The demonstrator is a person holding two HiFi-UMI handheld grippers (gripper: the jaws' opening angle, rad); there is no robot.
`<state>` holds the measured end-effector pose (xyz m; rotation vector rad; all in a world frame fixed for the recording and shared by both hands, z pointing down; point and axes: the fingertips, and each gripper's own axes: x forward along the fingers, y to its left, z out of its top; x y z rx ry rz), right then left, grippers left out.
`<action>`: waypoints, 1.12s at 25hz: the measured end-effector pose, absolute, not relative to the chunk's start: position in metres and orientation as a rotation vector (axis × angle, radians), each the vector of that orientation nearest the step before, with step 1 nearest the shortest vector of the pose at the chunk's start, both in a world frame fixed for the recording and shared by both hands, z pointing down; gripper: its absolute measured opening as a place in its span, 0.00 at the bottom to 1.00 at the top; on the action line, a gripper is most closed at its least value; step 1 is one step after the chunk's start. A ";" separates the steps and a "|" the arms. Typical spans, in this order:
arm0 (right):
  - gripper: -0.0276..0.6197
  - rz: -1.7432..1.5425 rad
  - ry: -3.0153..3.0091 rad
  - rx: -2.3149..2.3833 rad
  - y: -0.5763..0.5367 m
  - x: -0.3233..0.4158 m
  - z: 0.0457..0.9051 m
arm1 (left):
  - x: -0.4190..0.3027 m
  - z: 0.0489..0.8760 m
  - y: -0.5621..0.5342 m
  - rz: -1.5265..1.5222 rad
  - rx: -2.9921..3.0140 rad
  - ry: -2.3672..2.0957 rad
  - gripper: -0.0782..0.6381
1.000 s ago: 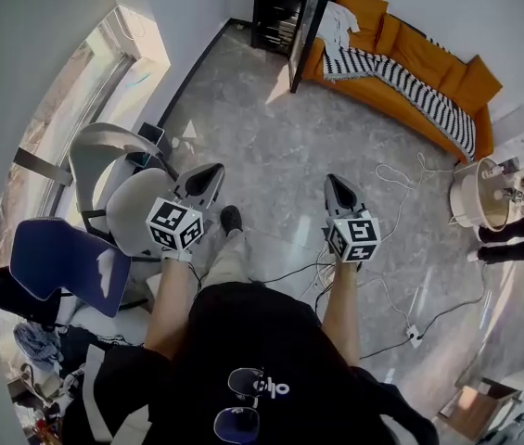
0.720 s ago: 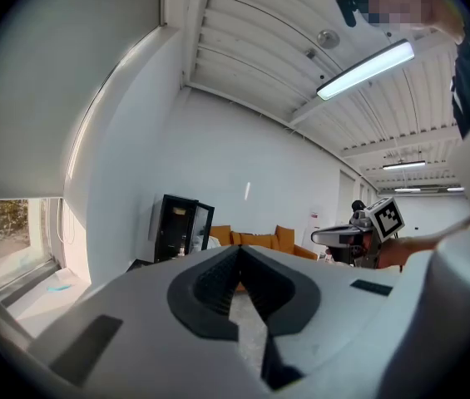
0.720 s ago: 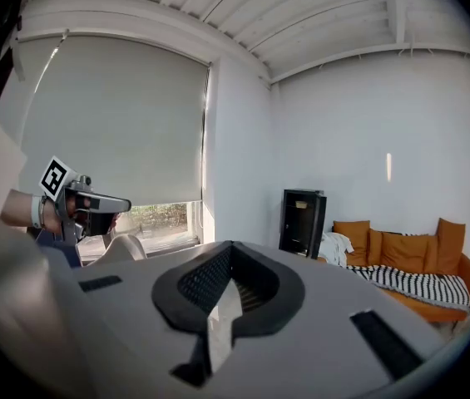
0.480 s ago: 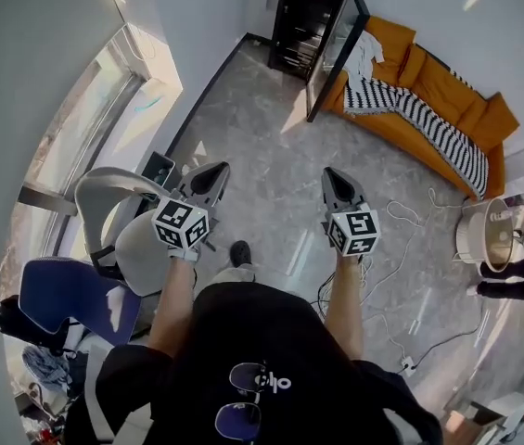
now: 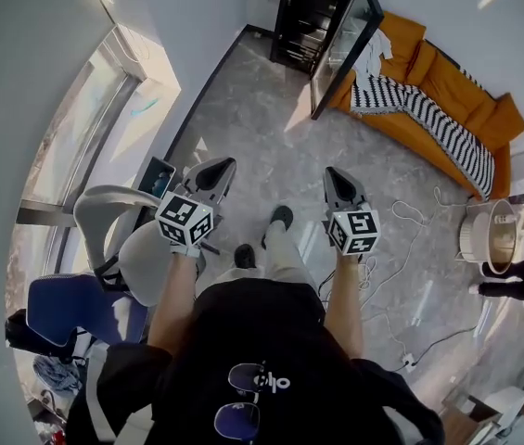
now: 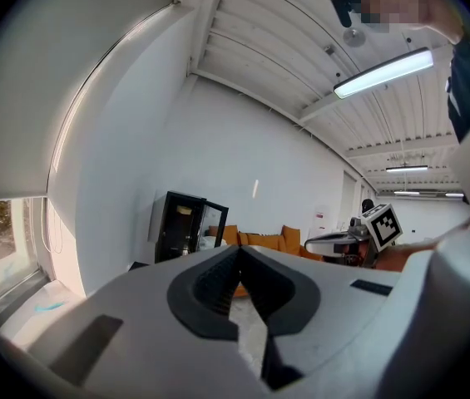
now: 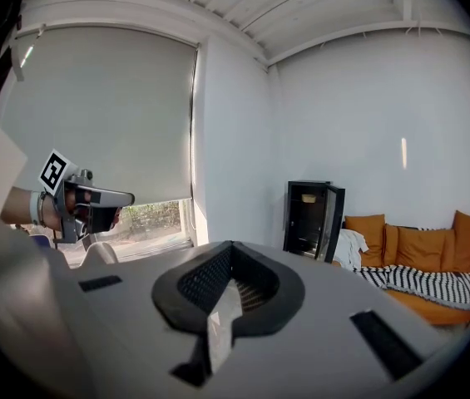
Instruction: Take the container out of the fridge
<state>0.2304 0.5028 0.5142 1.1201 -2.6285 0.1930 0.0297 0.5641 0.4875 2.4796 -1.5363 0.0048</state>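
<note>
A black fridge (image 5: pixel 306 15) stands against the far wall with its glass door (image 5: pixel 345 49) swung open. It also shows in the left gripper view as the fridge (image 6: pixel 176 228) and in the right gripper view as the fridge (image 7: pixel 304 219). A small pale yellowish item (image 7: pixel 309 198) sits on its top shelf; what it is I cannot make out. My left gripper (image 5: pixel 223 167) and right gripper (image 5: pixel 334 176) are held out side by side at waist height, far from the fridge. Both are shut, with nothing between the jaws of the left gripper (image 6: pixel 239 249) or the right gripper (image 7: pixel 231 245).
An orange sofa (image 5: pixel 452 86) with a striped blanket (image 5: pixel 419 109) stands right of the fridge. A grey office chair (image 5: pixel 132 244) and a blue chair (image 5: pixel 71 309) are close on my left by the window. Cables (image 5: pixel 401 276) lie on the floor at right, near a white drum (image 5: pixel 486 235) and a person (image 5: pixel 512 276).
The view has moved across the floor toward the fridge, which now looks nearer and its door wider. My feet have stepped forward. Both grippers keep their pose and stay shut.
</note>
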 end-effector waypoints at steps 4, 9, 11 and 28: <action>0.05 0.210 -2.629 1.116 0.465 0.217 0.524 | 0.015 0.497 0.532 0.015 2.460 -1.543 0.11; 0.05 0.199 -2.653 1.094 0.398 0.190 0.522 | -0.010 0.500 0.473 0.024 2.443 -1.565 0.11; 0.05 0.195 -2.661 1.092 0.364 0.183 0.519 | -0.016 0.496 0.441 0.033 2.446 -1.570 0.11; 0.05 0.252 -2.749 1.101 0.105 0.148 0.494 | -0.031 0.459 0.183 0.096 2.508 -1.574 0.11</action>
